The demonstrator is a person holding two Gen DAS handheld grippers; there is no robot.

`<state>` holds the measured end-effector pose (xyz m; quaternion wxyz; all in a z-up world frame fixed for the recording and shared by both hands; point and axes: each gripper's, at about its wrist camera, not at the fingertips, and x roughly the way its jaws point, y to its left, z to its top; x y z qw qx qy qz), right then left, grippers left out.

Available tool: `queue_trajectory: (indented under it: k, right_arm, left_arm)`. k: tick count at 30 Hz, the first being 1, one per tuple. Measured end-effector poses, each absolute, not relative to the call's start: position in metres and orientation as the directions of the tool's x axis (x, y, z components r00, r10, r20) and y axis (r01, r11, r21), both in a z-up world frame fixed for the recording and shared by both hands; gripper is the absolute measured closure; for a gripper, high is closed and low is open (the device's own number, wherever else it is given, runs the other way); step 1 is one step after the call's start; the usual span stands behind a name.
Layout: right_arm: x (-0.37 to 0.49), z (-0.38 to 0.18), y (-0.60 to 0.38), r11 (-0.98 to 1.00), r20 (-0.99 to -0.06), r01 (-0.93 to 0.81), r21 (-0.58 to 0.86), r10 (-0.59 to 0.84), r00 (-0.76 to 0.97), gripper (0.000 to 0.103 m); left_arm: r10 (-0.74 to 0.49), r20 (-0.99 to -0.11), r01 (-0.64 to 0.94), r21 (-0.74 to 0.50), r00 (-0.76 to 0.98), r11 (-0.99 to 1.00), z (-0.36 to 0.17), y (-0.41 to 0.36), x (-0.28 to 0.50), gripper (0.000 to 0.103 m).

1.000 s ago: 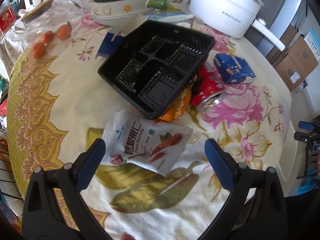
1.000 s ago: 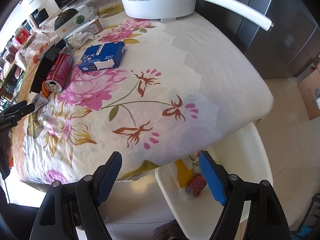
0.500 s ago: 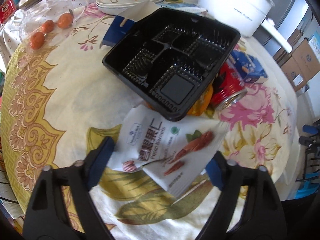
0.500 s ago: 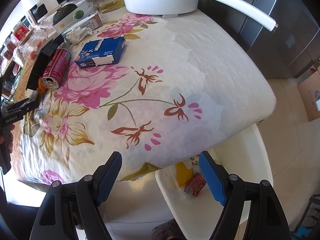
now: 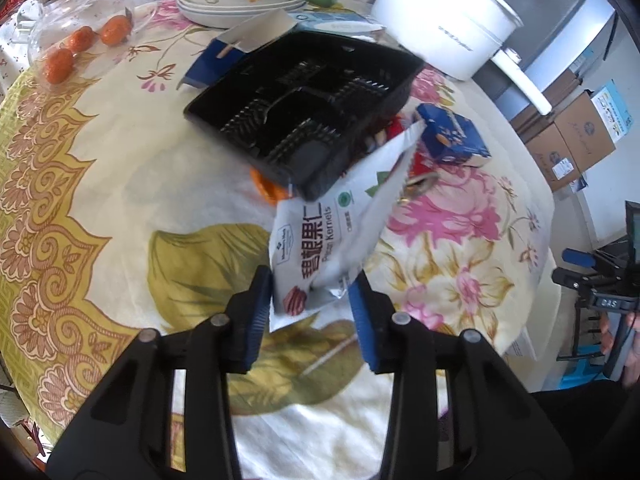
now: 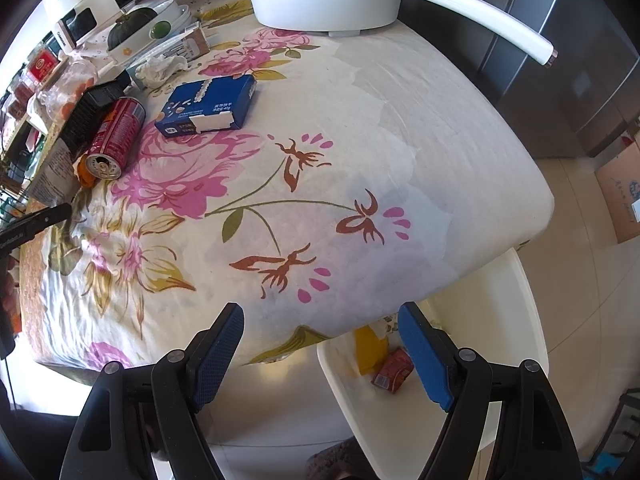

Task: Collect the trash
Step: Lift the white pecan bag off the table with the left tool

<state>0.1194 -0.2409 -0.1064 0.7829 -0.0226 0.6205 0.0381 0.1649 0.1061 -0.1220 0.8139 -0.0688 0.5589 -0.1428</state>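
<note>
Left gripper (image 5: 310, 300) pitched steeply down, jaws closing on the crinkled white snack packet (image 5: 332, 236), pads pressing its lower end just in front of the ribbed black plastic tray (image 5: 304, 120). Right gripper (image 6: 320, 350) pointing down, jaws wide, empty, over the tablecloth edge (image 6: 400, 300) above the white bin (image 6: 400, 420).

From my left wrist view, the red can (image 5: 420, 160) at centre right is almost wholly hidden behind the motion-blurred snack packet (image 5: 336, 228). An orange object (image 5: 264, 188) under the black tray (image 5: 304, 108) cannot be identified. In my right wrist view, the white bin (image 6: 400, 420) at lower right is partly covered by the table edge, and its contents are too small to name.
</note>
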Motion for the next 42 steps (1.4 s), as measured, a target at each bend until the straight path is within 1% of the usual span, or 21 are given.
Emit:
queue_trajectory:
  k: [1,2,3,6,15,16,17,18,19,20,24,29,32,35,37,38,39,42]
  right_arm:
    - [0.119,-0.106,-0.240,0.996,-0.973,-0.088,0.012,0.032,0.228,0.022]
    - [0.119,-0.106,-0.240,0.996,-0.973,-0.089,0.012,0.032,0.228,0.022]
    - [0.120,-0.105,-0.239,0.996,-0.973,-0.091,0.013,0.033,0.229,0.022]
    - [0.120,-0.103,-0.237,0.995,-0.972,-0.094,0.017,0.039,0.233,0.022]
    - [0.120,-0.101,-0.227,0.994,-0.970,-0.103,0.033,0.057,0.237,0.022]
    - [0.120,-0.101,-0.227,0.994,-0.970,-0.104,0.034,0.058,0.237,0.022]
    - [0.119,-0.101,-0.226,0.994,-0.970,-0.106,0.034,0.059,0.237,0.022]
    - [0.119,-0.102,-0.225,0.994,-0.970,-0.108,0.034,0.059,0.237,0.022]
    - [0.119,-0.102,-0.225,0.993,-0.970,-0.109,0.034,0.059,0.237,0.022]
    - [0.119,-0.102,-0.225,0.993,-0.970,-0.112,0.034,0.059,0.236,0.022]
    - [0.120,-0.103,-0.226,0.993,-0.971,-0.115,0.030,0.057,0.233,0.022]
    - [0.121,-0.106,-0.229,0.993,-0.973,-0.114,0.022,0.047,0.225,0.022]
    - [0.122,-0.108,-0.231,0.994,-0.974,-0.110,0.018,0.042,0.221,0.022]
    - [0.122,-0.109,-0.232,0.994,-0.975,-0.106,0.016,0.039,0.221,0.022]
    - [0.122,-0.110,-0.232,0.994,-0.975,-0.106,0.013,0.037,0.220,0.022]
    - [0.122,-0.110,-0.232,0.994,-0.975,-0.106,0.012,0.035,0.221,0.022]
    - [0.122,-0.110,-0.231,0.994,-0.975,-0.106,0.011,0.034,0.221,0.022]
    - [0.122,-0.109,-0.231,0.995,-0.974,-0.104,0.010,0.033,0.225,0.022]
  left_arm:
    - [-0.316,-0.889,0.163,-0.276,0.331,0.947,-0.120,0.105,0.163,0.065]
    - [-0.330,-0.886,0.172,-0.288,0.325,0.942,-0.118,0.106,0.161,0.070]
    - [-0.340,-0.884,0.181,-0.295,0.321,0.938,-0.116,0.105,0.160,0.073]
    - [-0.346,-0.883,0.219,-0.287,0.316,0.933,-0.108,0.101,0.145,0.076]
    - [-0.337,-0.896,0.263,-0.263,0.291,0.928,-0.102,0.081,0.137,0.075]
    - [-0.328,-0.899,0.265,-0.254,0.290,0.930,-0.103,0.080,0.136,0.073]
    - [-0.305,-0.906,0.272,-0.226,0.295,0.935,-0.103,0.077,0.136,0.059]
    - [-0.283,-0.907,0.276,-0.198,0.311,0.940,-0.103,0.073,0.136,0.037]
    - [-0.261,-0.905,0.283,-0.168,0.335,0.944,-0.101,0.068,0.136,0.028]
    - [-0.245,-0.899,0.301,-0.136,0.362,0.944,-0.099,0.065,0.135,0.021]
    - [-0.213,-0.897,0.337,-0.078,0.386,0.938,-0.103,0.055,0.141,0.020]
    - [-0.150,-0.918,0.334,-0.020,0.368,0.942,-0.125,0.042,0.156,0.020]
    - [-0.128,-0.929,0.322,-0.010,0.347,0.947,-0.135,0.039,0.164,0.020]
    - [-0.130,-0.934,0.301,-0.026,0.332,0.953,-0.139,0.039,0.170,0.021]
    - [-0.146,-0.934,0.292,-0.047,0.325,0.955,-0.139,0.039,0.171,0.031]
    - [-0.159,-0.936,0.289,-0.065,0.315,0.955,-0.139,0.040,0.172,0.040]
    - [-0.165,-0.935,0.286,-0.073,0.314,0.955,-0.138,0.040,0.174,0.044]
    - [-0.214,-0.932,0.287,-0.128,0.293,0.949,-0.133,0.040,0.168,0.045]
